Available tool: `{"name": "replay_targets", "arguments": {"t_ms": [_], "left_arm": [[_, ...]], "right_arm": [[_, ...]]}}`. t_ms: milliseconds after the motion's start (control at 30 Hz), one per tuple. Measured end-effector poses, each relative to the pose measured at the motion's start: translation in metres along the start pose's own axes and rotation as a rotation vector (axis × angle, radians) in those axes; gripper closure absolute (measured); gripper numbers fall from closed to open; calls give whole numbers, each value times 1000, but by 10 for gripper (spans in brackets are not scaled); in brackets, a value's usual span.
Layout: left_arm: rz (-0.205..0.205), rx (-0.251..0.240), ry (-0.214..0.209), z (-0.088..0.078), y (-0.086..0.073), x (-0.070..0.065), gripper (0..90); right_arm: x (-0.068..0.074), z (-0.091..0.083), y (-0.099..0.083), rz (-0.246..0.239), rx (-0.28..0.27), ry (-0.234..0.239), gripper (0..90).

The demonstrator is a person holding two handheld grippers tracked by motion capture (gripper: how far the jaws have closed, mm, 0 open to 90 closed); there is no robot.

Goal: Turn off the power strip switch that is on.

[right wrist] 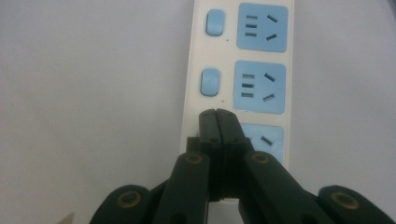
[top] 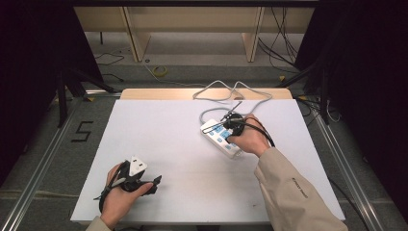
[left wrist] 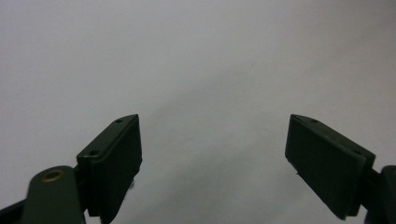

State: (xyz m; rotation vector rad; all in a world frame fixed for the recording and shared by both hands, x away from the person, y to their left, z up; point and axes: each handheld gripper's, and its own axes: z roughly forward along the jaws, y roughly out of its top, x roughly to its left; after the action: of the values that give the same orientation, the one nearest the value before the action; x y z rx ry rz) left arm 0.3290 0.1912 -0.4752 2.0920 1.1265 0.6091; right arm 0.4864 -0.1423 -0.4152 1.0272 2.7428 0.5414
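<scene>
A white power strip (top: pixel 219 138) with blue sockets and blue switches lies right of the table's middle; its grey cable (top: pixel 226 94) loops toward the far edge. My right gripper (top: pixel 230 126) hovers over the strip. In the right gripper view the strip (right wrist: pixel 243 70) runs away from me and my right gripper (right wrist: pixel 217 113) is shut, with its tips pressed together over the spot where the nearest switch would be. My left gripper (top: pixel 155 183) rests near the front left of the table. Its jaws stand wide open in the left gripper view (left wrist: pixel 212 140) with only bare table between them.
The white table top (top: pixel 173 144) has a wooden strip along its far edge. Beyond it are wooden shelf legs (top: pixel 137 38) and loose cables on the floor. A floor mark "5" (top: pixel 82 131) lies to the left.
</scene>
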Motion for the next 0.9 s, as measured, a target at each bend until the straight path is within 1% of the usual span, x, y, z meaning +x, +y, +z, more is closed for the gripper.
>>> {"name": "replay_targets", "arguments": {"t_ms": [900], "left_arm": [[1, 2, -2, 0, 0, 0, 185]], "right_arm": [[0, 14, 0, 8, 55, 13, 900]]}}
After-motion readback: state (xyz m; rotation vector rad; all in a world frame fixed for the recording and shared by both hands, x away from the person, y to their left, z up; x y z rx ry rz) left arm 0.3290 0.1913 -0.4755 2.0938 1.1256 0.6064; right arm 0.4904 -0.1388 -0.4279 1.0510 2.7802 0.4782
